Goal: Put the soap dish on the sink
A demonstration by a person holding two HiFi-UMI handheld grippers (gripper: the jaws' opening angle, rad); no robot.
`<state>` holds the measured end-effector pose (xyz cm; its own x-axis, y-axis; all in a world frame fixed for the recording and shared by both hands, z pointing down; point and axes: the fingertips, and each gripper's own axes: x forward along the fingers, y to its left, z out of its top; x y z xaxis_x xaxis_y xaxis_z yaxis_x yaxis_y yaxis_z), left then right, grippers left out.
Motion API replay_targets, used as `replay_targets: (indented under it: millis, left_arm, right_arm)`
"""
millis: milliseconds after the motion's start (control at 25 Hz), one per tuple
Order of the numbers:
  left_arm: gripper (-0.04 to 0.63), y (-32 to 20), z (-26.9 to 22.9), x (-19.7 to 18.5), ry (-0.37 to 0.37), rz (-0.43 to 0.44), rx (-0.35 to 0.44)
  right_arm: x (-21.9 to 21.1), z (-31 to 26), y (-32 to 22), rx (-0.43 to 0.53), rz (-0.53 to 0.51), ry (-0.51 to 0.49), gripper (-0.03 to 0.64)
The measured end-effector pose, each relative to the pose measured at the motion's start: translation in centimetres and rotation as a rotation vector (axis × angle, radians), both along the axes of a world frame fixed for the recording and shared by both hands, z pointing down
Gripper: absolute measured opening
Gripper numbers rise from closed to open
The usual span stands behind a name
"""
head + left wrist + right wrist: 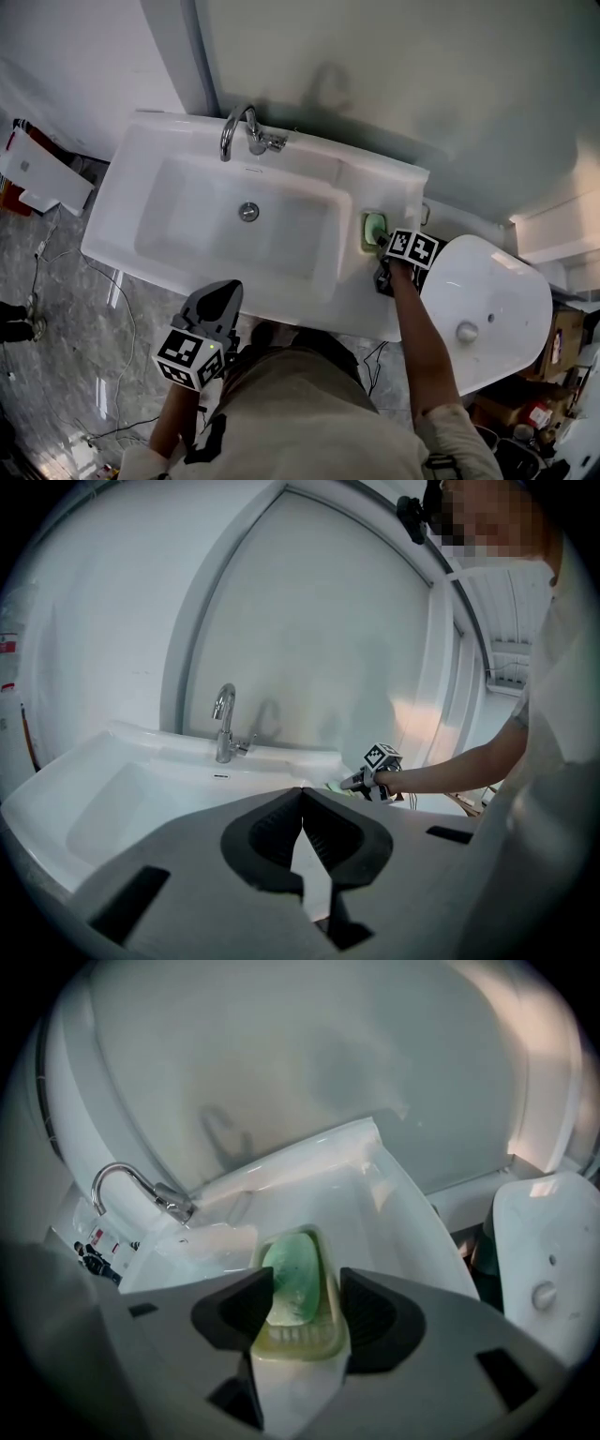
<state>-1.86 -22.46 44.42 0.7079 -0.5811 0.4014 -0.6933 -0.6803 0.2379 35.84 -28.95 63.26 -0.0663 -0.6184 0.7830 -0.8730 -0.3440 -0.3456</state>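
two hand-held grippers meet at a white sink [141, 155] set against a pale wall. the right gripper [380, 246], at the end of an outstretched arm [422, 337], has its jaws clamped on the two long sides of a pale dish [300, 1344] that carries a green soap [292, 1274]. the dish lies flat on the sink's ledge just right of the basin [234, 225], between the basin and a white fixture [492, 300] with a round button. the left gripper [302, 794] is low at the sink's front edge, well apart from the dish, its jaws closed tip to tip with nothing between them. it points across the basin toward a chrome tap [223, 726] on the back rim. cables trail over the grey marbled floor [56, 309] to the left of the sink
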Motion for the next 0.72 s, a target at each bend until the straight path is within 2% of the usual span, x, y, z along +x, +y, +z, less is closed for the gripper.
replay_targets:
  millis: [160,320,440,560,640,720]
  left_arm:
    - [0.018,0.1,0.5,0.2,-0.011,0.009,-0.023]
    - [0.018,0.1,0.7,0.3,-0.016,0.016,-0.038]
    - [0.018,0.1,0.6,0.3,-0.021,0.022,-0.034]
    - [0.018,-0.4,0.5,0.1,-0.019,0.015,-0.007]
    - [0.018,-0.4,0.6,0.1,-0.018,0.016,-0.01]
    - [0.018,-0.5,0.8,0.2,-0.022,0.019,-0.009]
  right_arm:
    - [0.0,0.2,0.3,0.01,0.005,-0.045,0.251]
    - [-0.9,0.0,0.8,0.036,-0.027,-0.073,0.355]
    - [-2.2,-0.4,1.1,0.039,-0.095,-0.053,0.387]
    - [-4.1,-0.2,1.6,-0.003,-0.211,-0.007,0.468]
    - [-4.6,0.6,2.2,-0.061,-0.272,0.066,0.472]
    - [-4.3,1.5,2.7,-0.122,-0.282,0.162,0.451]
